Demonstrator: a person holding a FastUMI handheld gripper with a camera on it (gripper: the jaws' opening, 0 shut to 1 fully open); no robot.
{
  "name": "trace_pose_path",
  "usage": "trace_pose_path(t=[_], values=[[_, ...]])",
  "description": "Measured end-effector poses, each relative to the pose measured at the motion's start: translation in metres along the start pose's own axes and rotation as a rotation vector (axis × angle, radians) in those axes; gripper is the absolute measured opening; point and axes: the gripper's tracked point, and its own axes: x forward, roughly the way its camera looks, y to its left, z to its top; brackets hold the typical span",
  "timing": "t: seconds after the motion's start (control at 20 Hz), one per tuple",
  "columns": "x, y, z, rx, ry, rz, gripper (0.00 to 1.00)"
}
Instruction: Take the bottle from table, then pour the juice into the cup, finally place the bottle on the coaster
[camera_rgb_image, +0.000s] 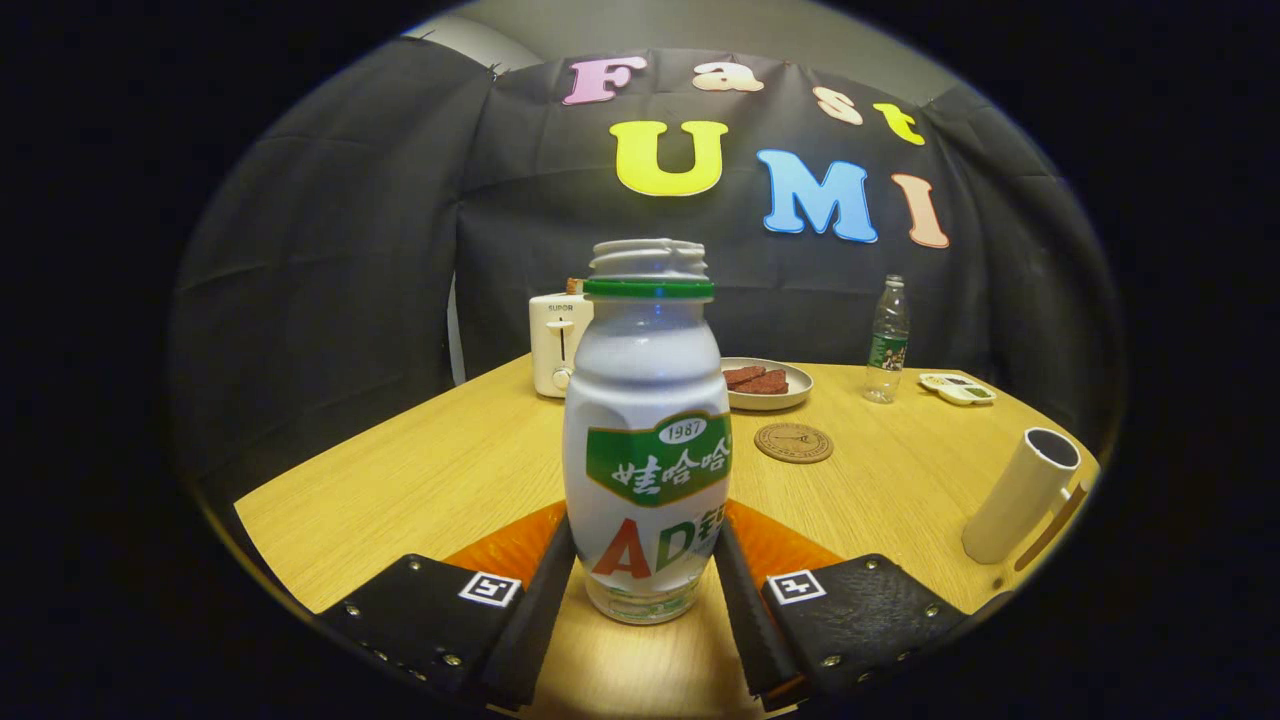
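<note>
We have the bottle (648, 430) standing upright right between the two fingers of the hand-held gripper (645, 590), and both black pads (548, 590) sit against its lower sides, so the grip is closed on it. Its base looks level with the surface (400, 470), though we cannot tell whether it is resting there or just lifted. The cap is off, the white threaded neck bare above a green ring.

Beyond the fingers, the coaster (793, 442) lies flat toward the middle of the surface, just past the bottle and a little to its right. The cup (1022, 494) stands near the right edge, well apart from the bottle, a handle on its outer side.

Further back, near the far edge, we see a plate (770, 395) with brown slices, a white toaster (558, 343) at the far left corner, a clear water bottle (887, 340) and a small white tray (958, 388).
</note>
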Motion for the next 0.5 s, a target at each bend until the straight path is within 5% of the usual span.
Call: trace_pose_path(t=[0.5], values=[[0.0016, -0.0037, 0.0027, -0.039, 0.042, -0.005, 0.7]])
